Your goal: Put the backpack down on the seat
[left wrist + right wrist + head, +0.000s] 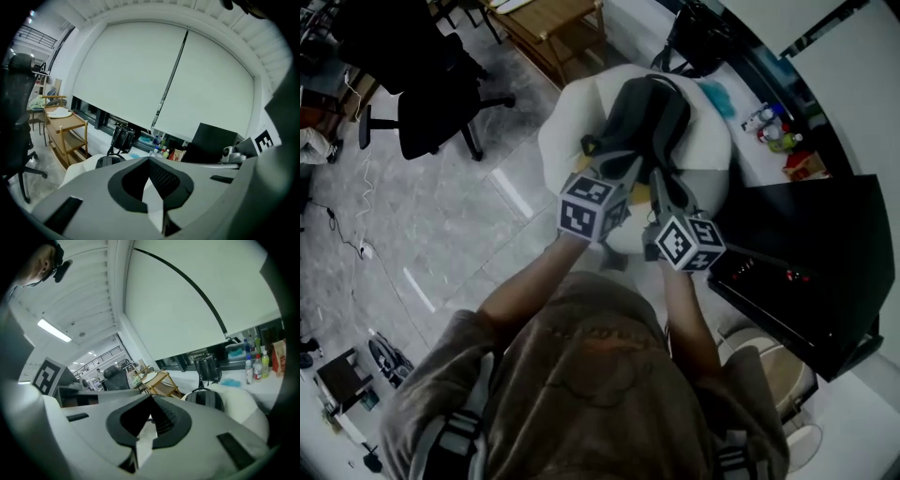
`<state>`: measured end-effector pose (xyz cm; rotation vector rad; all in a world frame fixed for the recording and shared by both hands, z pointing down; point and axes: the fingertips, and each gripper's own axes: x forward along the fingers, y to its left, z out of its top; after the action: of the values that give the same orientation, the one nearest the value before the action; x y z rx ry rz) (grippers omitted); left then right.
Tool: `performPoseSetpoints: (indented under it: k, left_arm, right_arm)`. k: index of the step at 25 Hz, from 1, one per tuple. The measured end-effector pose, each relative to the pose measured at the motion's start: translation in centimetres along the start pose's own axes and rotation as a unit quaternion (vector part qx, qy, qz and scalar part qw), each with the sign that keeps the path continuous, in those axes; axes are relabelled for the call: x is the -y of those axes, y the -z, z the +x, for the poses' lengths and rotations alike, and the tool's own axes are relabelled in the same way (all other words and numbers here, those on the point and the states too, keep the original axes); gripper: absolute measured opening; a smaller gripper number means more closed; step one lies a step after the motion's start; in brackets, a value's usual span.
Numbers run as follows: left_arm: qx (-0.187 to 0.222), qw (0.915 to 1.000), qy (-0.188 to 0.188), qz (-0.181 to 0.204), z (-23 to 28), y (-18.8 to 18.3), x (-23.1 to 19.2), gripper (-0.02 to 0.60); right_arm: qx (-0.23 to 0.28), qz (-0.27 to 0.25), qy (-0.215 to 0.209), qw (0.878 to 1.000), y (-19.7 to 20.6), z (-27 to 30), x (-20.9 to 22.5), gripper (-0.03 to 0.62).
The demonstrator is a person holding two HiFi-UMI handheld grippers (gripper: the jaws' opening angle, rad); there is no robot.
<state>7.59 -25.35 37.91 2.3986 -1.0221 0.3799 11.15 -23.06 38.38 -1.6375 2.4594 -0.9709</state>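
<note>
Already your backpack (642,117) lies on the white seat (567,122), slumped across its top, at the far side of both grippers and apart from them. Your left gripper (151,176) has its jaws pressed fully together with nothing caught in them, and your right gripper (149,416) is the same: closed and empty.

Judging by the way it sags, the backpack is soft and floppy. It should fold under its own weight, not stand, and it looks fairly light. The seat looks cushioned too, so the backpack may settle or roll. If you need to shift it, the top loop or a strap is likely the best hold, since the fabric panels would bunch and slip.

From the head view the grippers cover the backpack's near end. From the gripper views only its rounded top shows, and the straps and loop cannot be made out
</note>
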Motion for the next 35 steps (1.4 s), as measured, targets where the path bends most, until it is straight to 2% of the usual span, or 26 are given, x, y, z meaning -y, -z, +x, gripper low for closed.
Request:
performPoseSetpoints:
  k: [3,10,17,20,22,28,35]
  left_arm:
    - [0.001,0.9999,0.012,0.005,-2.1,-0.9,1.4,0.000]
    - [0.008,0.9973,0.073,-0.004,-6.2,-1.9,4.5,0.000]
    - [0.041,0.9882,0.139,0.050,-9.7,-4.3,7.6,0.000]
    - [0.056,0.9816,0.157,0.092,-11.4,-4.9,8.7,0.000]
    - [0.067,0.9777,0.168,0.107,-12.5,-5.3,9.3,0.000]
    - [0.105,0.9689,0.168,0.148,-14.8,-6.2,10.3,0.000]
    - [0.107,0.9691,0.174,0.139,-15.7,-6.0,10.4,0.000]
  right_arm:
    - [-0.003,-0.004,-0.022,1.000,-0.9,-1.5,-1.8,0.000]
    - [-0.003,-0.028,-0.068,0.997,-2.2,-4.3,-5.3,0.000]
    - [0.024,-0.077,-0.157,0.984,-5.2,-8.9,-9.5,-0.002]
    - [0.029,-0.116,-0.180,0.977,-5.8,-10.6,-11.0,-0.002]
    - [0.034,-0.130,-0.186,0.973,-6.2,-11.3,-11.7,-0.002]
    - [0.056,-0.143,-0.200,0.968,-6.7,-11.9,-13.5,0.000]
    - [0.064,-0.153,-0.220,0.961,-6.6,-12.2,-14.8,-0.003]
